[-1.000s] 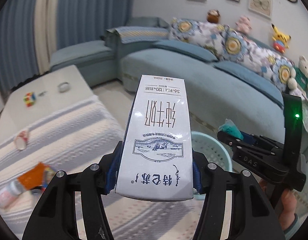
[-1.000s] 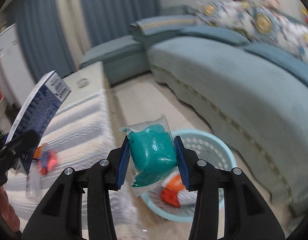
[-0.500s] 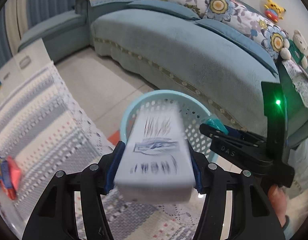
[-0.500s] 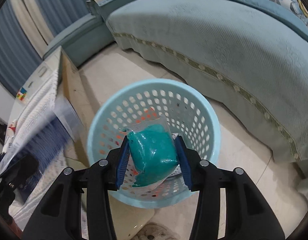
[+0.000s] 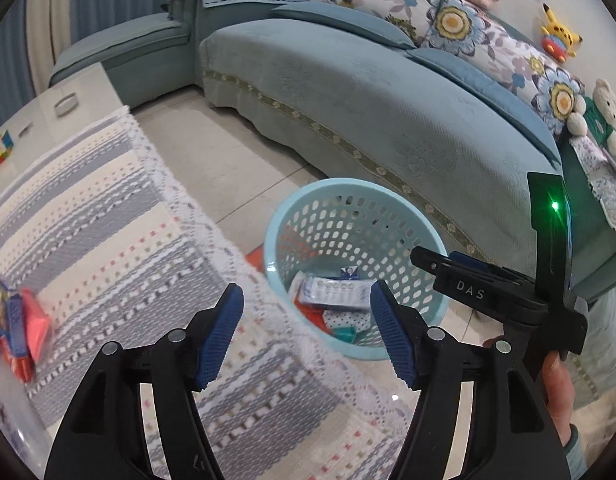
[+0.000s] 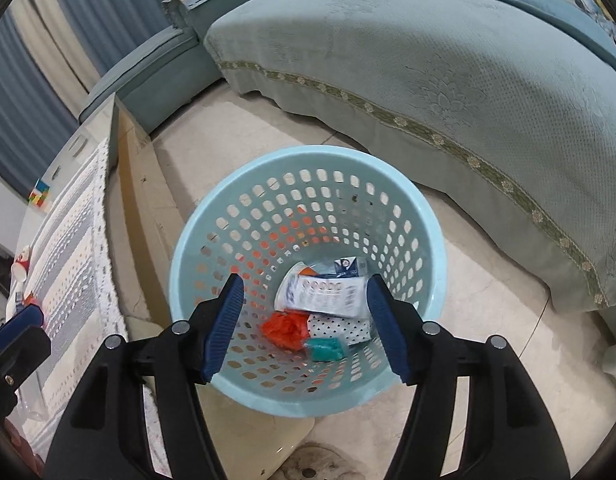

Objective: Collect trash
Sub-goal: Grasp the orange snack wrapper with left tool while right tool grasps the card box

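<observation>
My left gripper (image 5: 304, 334) and right gripper (image 6: 306, 326) both hang with jaws released above the pale blue basket (image 6: 433, 240) on the floor beside the table (image 5: 88, 208); the milk carton (image 6: 323, 294) and teal packet (image 6: 323, 349) lie inside it.

Carton (image 6: 321, 294) and packet (image 6: 325, 349) in basket (image 6: 196, 240), between table (image 5: 88, 216) and sofa (image 5: 387, 92).

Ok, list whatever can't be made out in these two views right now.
- Left wrist view: orange and red wrappers on the striped tablecloth, cut off by the left edge.
- Right wrist view: white milk carton in the pale blue perforated plastic basket, print too small to read.
- Right wrist view: left gripper, only one blue pad visible.
</observation>
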{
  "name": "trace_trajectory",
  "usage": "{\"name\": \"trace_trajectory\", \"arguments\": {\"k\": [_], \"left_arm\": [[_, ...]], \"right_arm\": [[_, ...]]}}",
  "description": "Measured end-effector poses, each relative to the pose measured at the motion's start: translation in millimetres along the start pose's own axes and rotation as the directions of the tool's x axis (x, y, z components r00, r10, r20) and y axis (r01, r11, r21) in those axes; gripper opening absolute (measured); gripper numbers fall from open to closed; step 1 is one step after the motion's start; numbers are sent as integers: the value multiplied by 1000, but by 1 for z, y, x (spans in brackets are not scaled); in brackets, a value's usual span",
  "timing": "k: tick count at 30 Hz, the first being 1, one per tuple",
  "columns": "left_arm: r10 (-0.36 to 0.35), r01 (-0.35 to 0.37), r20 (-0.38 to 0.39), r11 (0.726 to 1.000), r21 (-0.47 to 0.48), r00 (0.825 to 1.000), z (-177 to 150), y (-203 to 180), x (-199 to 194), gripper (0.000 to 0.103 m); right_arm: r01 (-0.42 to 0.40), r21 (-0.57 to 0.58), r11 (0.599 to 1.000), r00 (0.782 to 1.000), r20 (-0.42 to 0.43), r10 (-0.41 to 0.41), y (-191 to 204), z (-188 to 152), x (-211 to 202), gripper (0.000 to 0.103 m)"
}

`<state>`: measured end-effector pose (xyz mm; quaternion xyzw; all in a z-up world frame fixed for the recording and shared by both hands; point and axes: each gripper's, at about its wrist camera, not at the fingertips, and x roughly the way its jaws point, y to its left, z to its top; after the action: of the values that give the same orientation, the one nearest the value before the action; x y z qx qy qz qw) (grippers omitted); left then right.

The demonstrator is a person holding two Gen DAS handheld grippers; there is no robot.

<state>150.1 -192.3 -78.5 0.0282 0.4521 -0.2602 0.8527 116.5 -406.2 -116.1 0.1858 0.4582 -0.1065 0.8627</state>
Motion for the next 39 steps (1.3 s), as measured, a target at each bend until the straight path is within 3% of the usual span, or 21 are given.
{"name": "trace_trajectory", "arguments": {"k": [5,14,20,25,30,39], "left_arm": [[14,-12,48,999,-44,999,-8,21,-31,63],[76,-38,188,979,-202,979,-18,91,-117,63],[178,-91,254,942,-322,951,-33,154,-170,63],[273,-152,237,891,-429,932,-48,219,-193,63],[265,-135,178,838,-528,947,-58,285,-183,63],[199,-137,57,831,-539,978,-56,333,-121,64]], "right_arm": [[-26,-71,997,998,50,29,34,3,-24,60],[-145,-269,952,976,122,183,135,-4,-71,60],[-209,-393,895,957,108,271,211,-23,-79,60],[-249,-492,834,942,77,327,279,-46,-71,60],[-304,-533,790,934,-3,358,329,-63,-41,60],[-356,-545,759,929,-120,349,374,-78,10,60]]}}
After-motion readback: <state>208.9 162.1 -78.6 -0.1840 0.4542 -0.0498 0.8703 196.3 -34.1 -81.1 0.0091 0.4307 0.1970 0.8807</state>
